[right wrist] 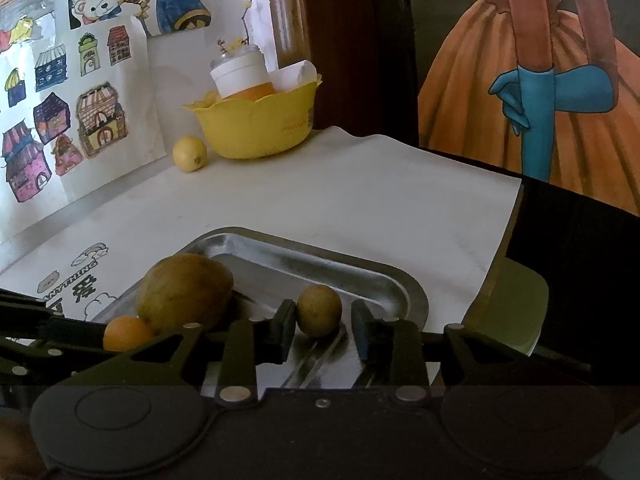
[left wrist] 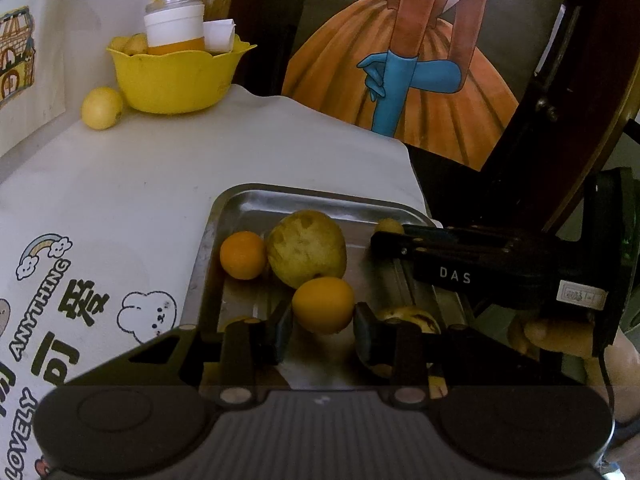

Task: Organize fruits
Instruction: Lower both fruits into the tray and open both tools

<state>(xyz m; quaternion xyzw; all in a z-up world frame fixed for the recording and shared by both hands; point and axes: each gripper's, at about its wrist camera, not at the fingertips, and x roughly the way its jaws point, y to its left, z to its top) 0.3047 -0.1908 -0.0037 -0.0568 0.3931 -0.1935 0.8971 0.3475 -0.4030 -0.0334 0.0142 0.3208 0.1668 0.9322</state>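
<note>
A metal tray (left wrist: 224,216) is seen on a white printed tablecloth (left wrist: 160,184), and the fruits are gathered in it. In the left wrist view, an orange fruit (left wrist: 323,304) is framed between the fingertips of the left gripper (left wrist: 323,332), whose jaws are spread to a moderate gap; both pads stand close beside the fruit, and whether they touch it cannot be told. Behind it a large yellow-green mottled fruit (left wrist: 306,254) is lying, touching or nearly touching the orange one, with a smaller orange fruit (left wrist: 243,255) just beside it near the tray's left wall. A spotted yellow fruit (left wrist: 410,316) is partly hidden behind the left gripper's right finger.

In the right wrist view, a small brownish-green fruit (right wrist: 319,310) is observed between the fingertips of the right gripper (right wrist: 323,332). The jaws are held at a moderate gap; the left pad is at the fruit's side, while the right pad stands apart from it.

At the far end of the table a yellow bowl (left wrist: 172,84) is noted, holding a white jar (left wrist: 175,26) and some yellow fruit. A yellow round fruit (left wrist: 101,108) is resting on the cloth just beside the bowl.
</note>
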